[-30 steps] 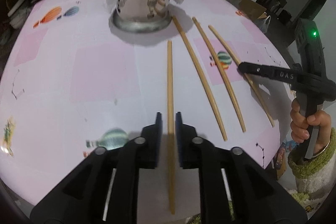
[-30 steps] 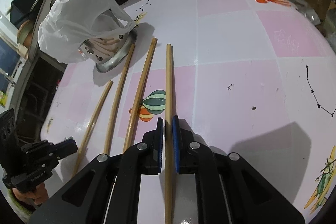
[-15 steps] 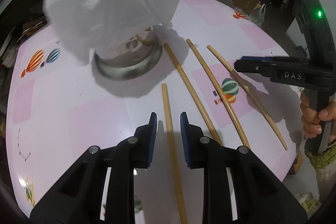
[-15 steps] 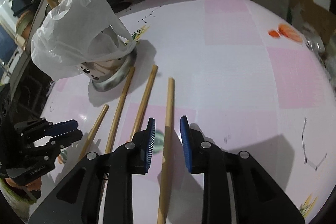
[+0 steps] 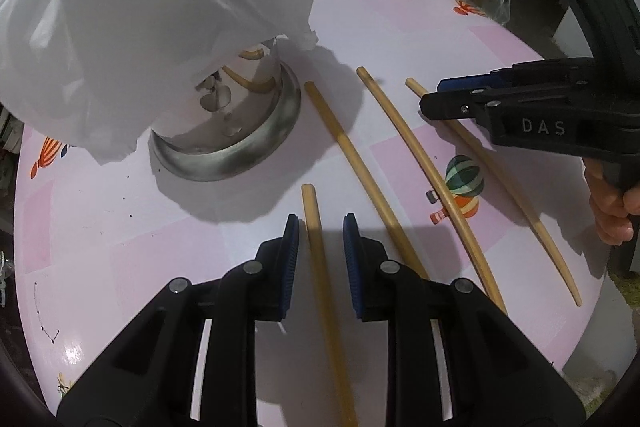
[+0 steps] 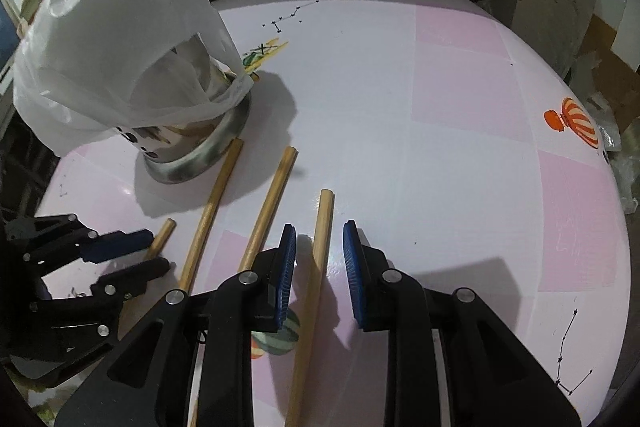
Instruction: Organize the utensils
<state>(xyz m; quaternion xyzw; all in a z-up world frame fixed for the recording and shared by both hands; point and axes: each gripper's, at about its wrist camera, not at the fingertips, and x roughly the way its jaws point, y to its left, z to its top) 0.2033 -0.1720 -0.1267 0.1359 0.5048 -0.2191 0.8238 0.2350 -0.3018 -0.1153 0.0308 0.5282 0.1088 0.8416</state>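
Both tongs, left (image 5: 320, 239) and right (image 6: 319, 247), released, each straddling own chopstick (image 5: 316, 227) (image 6: 320, 239) flat on worktop (image 6: 440, 147), pads clear.

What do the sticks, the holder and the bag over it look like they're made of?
Sticks: likely bamboo or wood, with a pale tan, matte finish. Holder: metal, probably stainless steel, with a grey reflective flared base and punched holes. Bag: thin plastic, translucent white and crinkled.
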